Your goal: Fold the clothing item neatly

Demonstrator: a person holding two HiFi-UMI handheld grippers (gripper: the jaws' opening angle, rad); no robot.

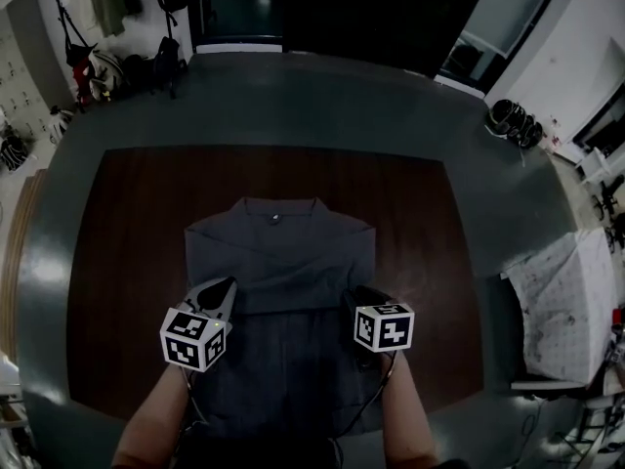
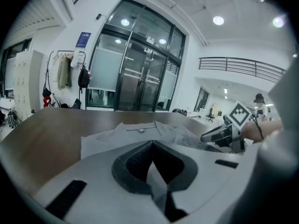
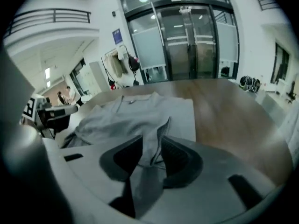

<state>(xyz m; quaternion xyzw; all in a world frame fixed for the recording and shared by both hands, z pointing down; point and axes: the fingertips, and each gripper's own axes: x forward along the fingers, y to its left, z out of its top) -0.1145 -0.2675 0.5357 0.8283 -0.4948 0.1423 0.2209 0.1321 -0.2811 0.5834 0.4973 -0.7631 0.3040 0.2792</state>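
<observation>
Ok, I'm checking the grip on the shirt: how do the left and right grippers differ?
The left gripper has shut jaws pinching the shirt; the right gripper has its jaws apart, with a fold lying loose between them. The left gripper is at the shirt's left edge, the right gripper at its right edge. Both have shirt cloth between their jaws.
</observation>
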